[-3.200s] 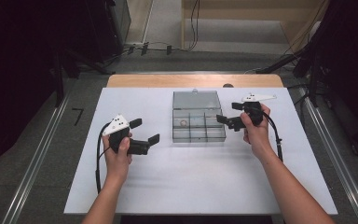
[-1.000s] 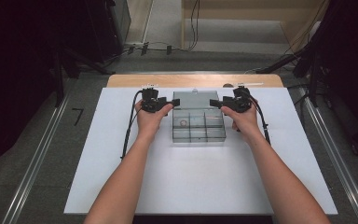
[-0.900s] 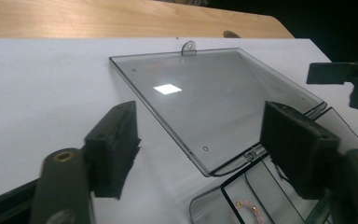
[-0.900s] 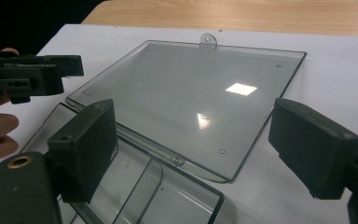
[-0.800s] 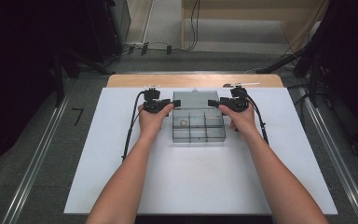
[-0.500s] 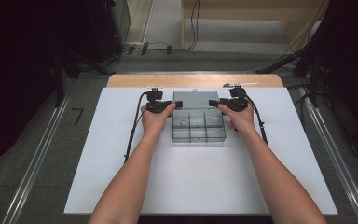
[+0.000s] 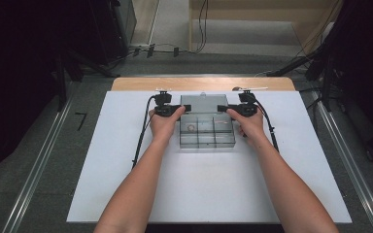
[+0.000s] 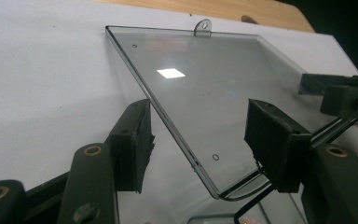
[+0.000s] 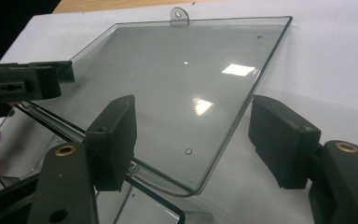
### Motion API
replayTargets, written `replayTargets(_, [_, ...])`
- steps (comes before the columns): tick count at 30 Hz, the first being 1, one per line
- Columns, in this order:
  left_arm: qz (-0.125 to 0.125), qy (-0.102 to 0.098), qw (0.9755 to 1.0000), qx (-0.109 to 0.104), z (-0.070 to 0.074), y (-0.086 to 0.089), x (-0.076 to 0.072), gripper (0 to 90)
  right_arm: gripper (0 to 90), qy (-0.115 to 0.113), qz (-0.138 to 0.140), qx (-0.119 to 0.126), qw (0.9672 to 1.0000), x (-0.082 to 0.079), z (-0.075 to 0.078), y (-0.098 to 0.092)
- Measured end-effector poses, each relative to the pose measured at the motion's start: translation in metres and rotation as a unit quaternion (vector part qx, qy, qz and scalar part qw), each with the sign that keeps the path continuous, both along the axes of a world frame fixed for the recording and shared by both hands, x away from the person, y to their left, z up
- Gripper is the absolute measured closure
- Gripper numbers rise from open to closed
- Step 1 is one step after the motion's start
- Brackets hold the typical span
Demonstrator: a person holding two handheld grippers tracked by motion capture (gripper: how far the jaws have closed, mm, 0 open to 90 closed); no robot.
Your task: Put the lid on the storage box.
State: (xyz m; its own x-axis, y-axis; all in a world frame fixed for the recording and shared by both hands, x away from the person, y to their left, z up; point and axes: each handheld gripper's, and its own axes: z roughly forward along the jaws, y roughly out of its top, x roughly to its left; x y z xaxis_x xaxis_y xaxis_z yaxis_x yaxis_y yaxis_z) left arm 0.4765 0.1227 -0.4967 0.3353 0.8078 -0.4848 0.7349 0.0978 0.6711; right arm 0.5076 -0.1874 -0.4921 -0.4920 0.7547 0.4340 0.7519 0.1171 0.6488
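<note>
White table top [image 7: 209, 194] sits on a grey floor, with a strip of brown wood at its far edge. From up high I see a see-through box [image 7: 206, 138] with little rooms in the far middle of the table. Its lid [image 7: 200, 101] is open and lies behind it. One little room holds a small round thing [image 7: 191, 128]. My left hand [image 7: 162, 124] is just beside the box on the left, and my right hand [image 7: 247, 124] is just beside it on the right. My left claw [image 7: 177, 109] and my right claw [image 7: 223, 108] point in at each other, one at each side of the lid, near where the lid joins the box.

Looking along my left claw [image 8: 200, 135], the clear lid [image 8: 205, 79] lies on the white table [image 8: 42, 70]. The lid's side edge runs between my two black pads, near its round corner. The jaws have just been closing, but they are half wide and neither pad touches the edge. A small tab with a hole [image 8: 203, 27] sticks out at the lid's far edge. My right claw [image 8: 345, 95] peeks in across the lid.

Looking along my right claw [image 9: 198, 140], it is the same on the other side. The lid [image 9: 182, 74] has its side edge and round corner between my pads. These jaws have just been closing too, and there is a gap on both sides, so nothing is held. My left claw [image 9: 23, 84] shows far across the lid.
</note>
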Motion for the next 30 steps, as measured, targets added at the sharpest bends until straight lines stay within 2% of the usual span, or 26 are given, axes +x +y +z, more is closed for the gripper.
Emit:
replayTargets(3, [0.002,0.009,0.9999,-0.012,-0.001,0.001,0.001,41.4,34.2,0.016,0.004,0.026,0.9995,0.002,-0.003,-0.002])
replayTargets(5, [0.003,0.01,0.9998,-0.015,-0.002,0.001,0.001,41.4,34.3,0.02,0.004,0.033,0.9993,0.002,-0.004,-0.002])
replayTargets(7, [0.001,0.011,0.9996,-0.027,-0.002,0.002,0.002,43.2,36.1,0.016,0.002,0.032,0.9993,0.002,-0.004,-0.002])
replayTargets(8, [0.0,0.011,0.9994,-0.034,-0.002,0.002,0.002,45.5,37.8,0.012,0.003,0.033,0.9994,0.002,-0.004,-0.002])
replayTargets(13, [0.001,0.003,0.9992,-0.039,0.0,0.0,0.001,49.5,42.9,-0.001,0.002,0.03,0.9995,0.0,0.0,-0.001])
replayTargets(17, [-0.001,-0.01,0.9994,-0.034,0.004,-0.001,-0.001,52.2,47.3,-0.02,0.008,0.025,0.9995,-0.003,0.003,-0.003])
replayTargets(30, [-0.018,-0.05,0.998,-0.036,0.014,0.006,-0.007,65.0,63.1,-0.07,0.011,0.048,0.9963,-0.014,0.008,-0.012])
